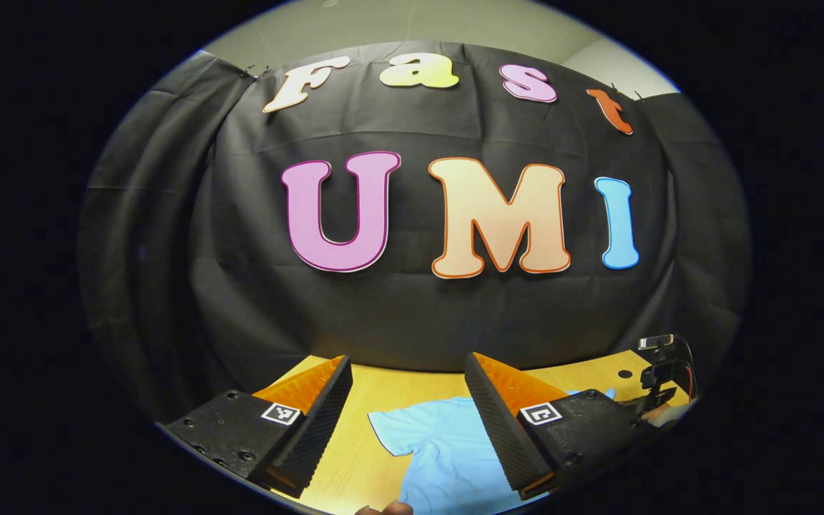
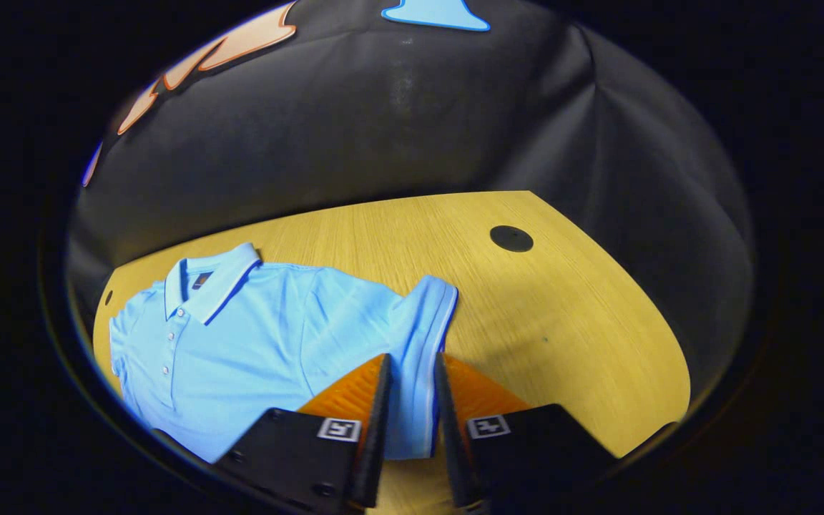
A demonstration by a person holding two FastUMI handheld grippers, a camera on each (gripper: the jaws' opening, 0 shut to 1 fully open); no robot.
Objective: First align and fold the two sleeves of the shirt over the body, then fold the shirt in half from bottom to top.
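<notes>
Wood-grain table (image 2: pixel 562 307) is seen in the right gripper view, with a light blue polo shirt (image 2: pixel 254 336) laid flat on it, collar (image 2: pixel 212 286) toward the black cloth wall (image 2: pixel 398 121) and buttons facing up. One short sleeve (image 2: pixel 423 322) is spread outward, its striped cuff edge running down between the two fingers of the right gripper (image 2: pixel 410 408). The fingers are held narrowly apart on either side of that cuff; whether they press the fabric cannot be told. A broad bare stretch of table is left beyond the sleeve, broken only by a round black cap (image 2: pixel 511 238) near the far edge. The table's curved rim is seen close to the wall on that side.

In the left gripper view, the left gripper (image 1: pixel 408 422) is held well above the table with its fingers spread wide and nothing between them. Below the gap, the shirt (image 1: pixel 440 447) is seen with its other sleeve (image 1: pixel 394 429) spread flat, bare wood beside it. At the far right table edge, another gripper (image 1: pixel 659 379) is seen beside the shirt.
</notes>
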